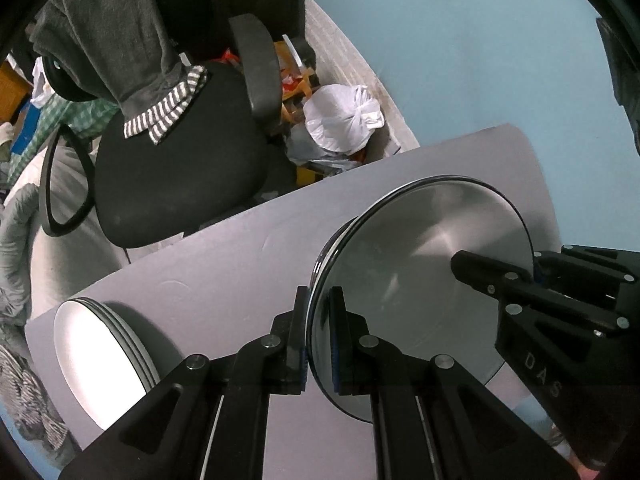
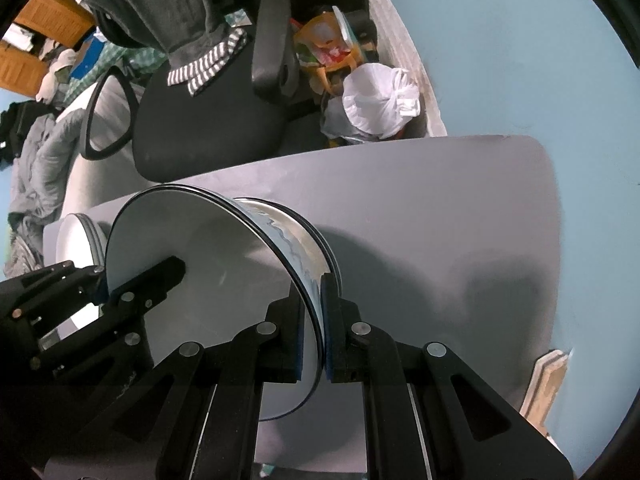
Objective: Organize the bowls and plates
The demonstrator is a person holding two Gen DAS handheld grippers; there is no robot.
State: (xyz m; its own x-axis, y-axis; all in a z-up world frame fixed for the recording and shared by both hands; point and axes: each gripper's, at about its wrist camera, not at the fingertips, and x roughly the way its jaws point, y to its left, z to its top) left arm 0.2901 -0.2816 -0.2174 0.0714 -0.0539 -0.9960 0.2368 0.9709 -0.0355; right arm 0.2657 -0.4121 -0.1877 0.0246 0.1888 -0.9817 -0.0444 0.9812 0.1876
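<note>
A steel bowl (image 1: 424, 264) with a dark rim is held between both grippers above the grey table (image 1: 224, 264). My left gripper (image 1: 319, 340) is shut on the bowl's near rim. My right gripper (image 2: 320, 328) is shut on the opposite rim of the same bowl (image 2: 200, 276). The right gripper also shows in the left wrist view (image 1: 560, 288), and the left gripper in the right wrist view (image 2: 80, 300). A stack of white plates (image 1: 100, 360) stands on the table at the left; it also shows in the right wrist view (image 2: 78, 244).
A black office chair (image 1: 180, 168) with grey clothes draped on it stands beyond the table's far edge. A white tied bag (image 1: 340, 120) and clutter lie on the floor by the light blue wall (image 1: 460, 60). A wooden piece (image 2: 548, 384) shows past the table's right edge.
</note>
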